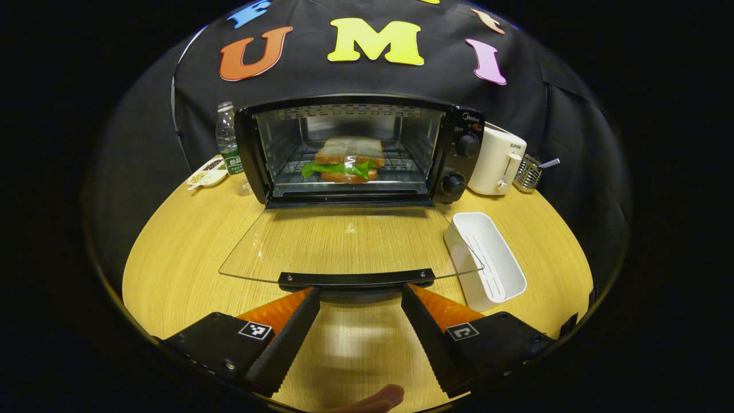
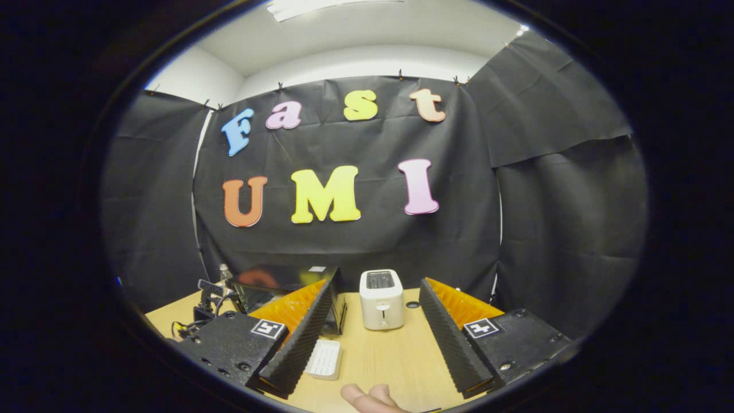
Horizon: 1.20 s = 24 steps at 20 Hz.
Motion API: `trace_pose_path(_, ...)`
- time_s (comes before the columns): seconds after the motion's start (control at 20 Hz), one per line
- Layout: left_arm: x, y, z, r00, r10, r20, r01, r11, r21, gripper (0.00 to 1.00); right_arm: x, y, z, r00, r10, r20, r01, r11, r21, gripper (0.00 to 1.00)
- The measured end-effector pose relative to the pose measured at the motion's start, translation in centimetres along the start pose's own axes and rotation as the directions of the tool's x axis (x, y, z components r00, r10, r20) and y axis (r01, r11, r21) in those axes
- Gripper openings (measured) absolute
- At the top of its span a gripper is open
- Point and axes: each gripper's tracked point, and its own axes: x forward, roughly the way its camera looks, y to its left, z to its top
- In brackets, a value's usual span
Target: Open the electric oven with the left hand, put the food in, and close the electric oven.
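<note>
Electric oven [image 1: 358,149]: black, at the back of the wooden tabletop [image 1: 183,246], glass door [image 1: 344,244] folded down flat toward the camera.
Sandwich [image 1: 348,159]: bread with green lettuce, on the wire rack inside the oven cavity.
Left tongs [image 1: 360,295]: released, jaws spread wide, tips just at the door's black handle [image 1: 355,279], one tip near each end, not pinching it. The sandwich lies straight ahead, well beyond the tips.
Right tongs [image 2: 375,321]: released, jaws apart, nothing between them, raised above the tabletop; a white toaster [image 2: 381,298] stands ahead between the jaws, the oven to its left.
White tray [image 1: 487,258]: beside the open door, right side.
Bottle [image 1: 228,140]: left of oven.
</note>
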Motion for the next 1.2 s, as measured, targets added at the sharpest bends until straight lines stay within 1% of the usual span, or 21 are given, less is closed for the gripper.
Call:
trace_pose_path(0.1,-0.4,-0.1,0.9,1.0,-0.004,0.019,0.004,1.0,-0.009,0.94,-0.1,-0.2,-0.3,1.0,-0.002,-0.003,0.002,1.0,0.002,0.98)
trace_pose_path(0.3,-1.1,-0.1,2.3,0.998,-0.007,0.056,0.006,1.0,0.003,0.95,-0.4,-0.5,-0.4,1.0,-0.012,-0.008,0.012,1.0,-0.001,0.98)
trace_pose_path(0.45,-1.4,0.0,3.6,0.996,-0.005,0.086,0.005,1.0,-0.001,0.95,-1.0,-0.5,-0.1,1.0,-0.013,0.01,0.013,1.0,-0.003,0.98)
trace_pose_path(0.55,-1.7,0.1,4.9,0.991,-0.007,0.133,0.007,1.0,0.007,0.95,-1.3,-0.3,0.0,1.0,-0.013,0.019,0.013,1.0,-0.002,0.98)
trace_pose_path(0.65,-1.7,0.4,6.1,0.982,0.009,0.189,-0.014,0.999,0.03,0.95,-1.5,0.0,-0.4,1.0,-0.012,0.017,0.012,1.0,0.008,0.98)
trace_pose_path(0.7,-1.6,0.8,6.3,0.981,0.021,0.194,-0.03,0.999,0.043,0.95,-1.6,0.2,-0.5,1.0,-0.008,0.015,0.007,1.0,0.017,0.98)
trace_pose_path(0.8,-1.6,0.9,6.7,0.977,0.026,0.212,-0.039,0.998,0.059,0.95,-1.7,0.2,-1.1,1.0,-0.007,0.003,0.007,0.999,0.031,0.98)
trace_pose_path(0.85,-1.7,1.0,7.2,0.974,0.022,0.227,-0.036,0.998,0.059,0.97,-1.8,0.1,-1.3,1.0,-0.01,-0.003,0.01,0.999,0.034,0.98)
trace_pose_path(0.95,-1.8,1.2,7.9,0.969,0.012,0.248,-0.025,0.998,0.05,0.97,-2.2,0.0,-1.3,1.0,-0.018,-0.004,0.018,0.999,0.032,0.98)
trace_pose_path(1.2,-1.0,1.5,10.5,0.96,-0.021,0.28,0.024,1.0,-0.01,0.98,-4.0,-0.6,-0.6,0.999,-0.039,0.016,0.039,0.999,0.016,0.98)
